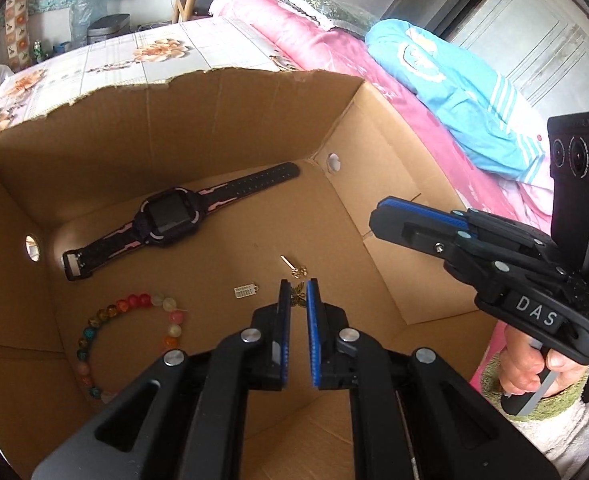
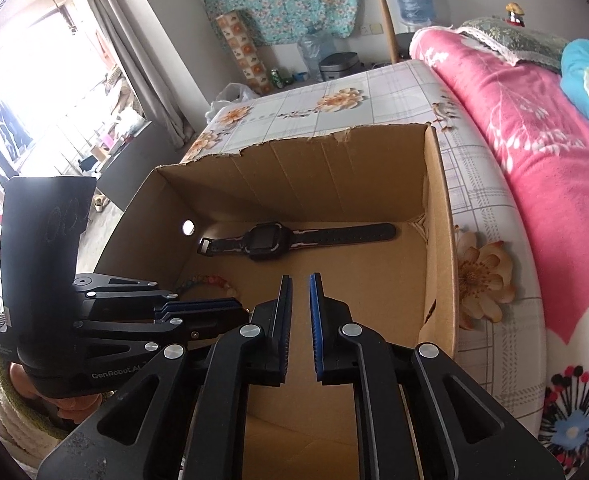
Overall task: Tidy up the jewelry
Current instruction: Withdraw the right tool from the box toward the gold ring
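An open cardboard box (image 1: 214, 120) (image 2: 314, 172) holds a black and pink watch (image 1: 166, 216) (image 2: 262, 240) along its far wall. A bracelet of coloured beads (image 1: 140, 301) (image 2: 210, 280) lies at the left. A small silver charm (image 1: 245, 292) and a gold pin (image 1: 292, 267) lie mid-floor. My left gripper (image 1: 297, 282) (image 2: 243, 309) points down into the box, its jaws nearly together on a small gold ornament (image 1: 297, 295) at the tips. My right gripper (image 2: 300, 276) (image 1: 376, 216) hovers over the box's right side, its jaws a narrow gap apart with nothing between them.
The box stands on a bed with a floral sheet (image 2: 334, 92). A pink quilt (image 2: 514, 128) and a blue garment (image 1: 454, 92) lie to the right. A hand (image 1: 530, 364) holds the right gripper's handle. The box's far rim is torn.
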Tool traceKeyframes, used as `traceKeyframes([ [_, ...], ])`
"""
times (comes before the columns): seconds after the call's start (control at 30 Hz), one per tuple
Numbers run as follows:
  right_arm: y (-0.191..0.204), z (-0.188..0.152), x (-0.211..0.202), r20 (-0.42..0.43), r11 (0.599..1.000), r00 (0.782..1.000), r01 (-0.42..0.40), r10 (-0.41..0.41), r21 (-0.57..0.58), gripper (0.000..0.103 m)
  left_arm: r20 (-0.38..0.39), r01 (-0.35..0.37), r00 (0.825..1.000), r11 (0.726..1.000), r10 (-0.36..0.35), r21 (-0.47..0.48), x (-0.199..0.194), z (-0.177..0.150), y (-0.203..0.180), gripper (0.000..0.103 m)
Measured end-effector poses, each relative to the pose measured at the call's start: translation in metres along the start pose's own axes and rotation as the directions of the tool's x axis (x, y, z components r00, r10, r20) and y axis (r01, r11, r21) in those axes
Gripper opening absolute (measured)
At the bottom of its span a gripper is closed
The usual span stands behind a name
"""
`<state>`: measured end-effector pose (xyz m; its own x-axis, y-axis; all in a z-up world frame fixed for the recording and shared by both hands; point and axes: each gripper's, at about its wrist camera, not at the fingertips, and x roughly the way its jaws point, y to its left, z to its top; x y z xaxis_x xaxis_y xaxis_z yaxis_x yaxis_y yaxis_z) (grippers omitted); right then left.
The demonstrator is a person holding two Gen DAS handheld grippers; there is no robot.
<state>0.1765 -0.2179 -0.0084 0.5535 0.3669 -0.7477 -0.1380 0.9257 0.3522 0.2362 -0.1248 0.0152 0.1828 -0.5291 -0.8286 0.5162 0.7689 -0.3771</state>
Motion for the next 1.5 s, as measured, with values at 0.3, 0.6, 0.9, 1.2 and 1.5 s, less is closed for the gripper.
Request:
traceKeyframes([
  [0.3, 0.000, 0.001, -0.005, 0.015, 1.000, 1.000, -0.002, 0.002, -0.004, 0.016, -0.003, 0.037, 0.999, 0.999, -0.037, -0.030, -0.002, 0.004, 0.001, 0.022],
  [0.6, -0.001, 0.002, -0.014, 0.055, 1.000, 0.998, -0.017, 0.016, 0.013, 0.019, 0.071, 0.002, 0.997, 1.000, -0.001, -0.011, -0.022, 0.004, -0.004, 0.023],
  [0.9, 0.004, -0.011, -0.059, 0.198, 0.996, 0.977, -0.080, 0.073, 0.029, 0.019, 0.272, -0.056, 0.962, 0.996, 0.036, 0.067, -0.089, -0.028, -0.016, 0.023],
  [1.2, 0.020, -0.073, -0.115, 0.313, 0.987, 0.937, -0.161, 0.157, -0.010, 0.031, 0.380, -0.144, 0.920, 0.984, 0.096, 0.102, -0.147, -0.118, -0.011, 0.028],
  [1.5, 0.030, -0.142, -0.057, 0.087, 0.992, 0.994, -0.079, 0.071, 0.102, 0.037, 0.279, -0.152, 0.952, 0.985, 0.124, 0.081, -0.117, -0.179, -0.011, 0.033],
])
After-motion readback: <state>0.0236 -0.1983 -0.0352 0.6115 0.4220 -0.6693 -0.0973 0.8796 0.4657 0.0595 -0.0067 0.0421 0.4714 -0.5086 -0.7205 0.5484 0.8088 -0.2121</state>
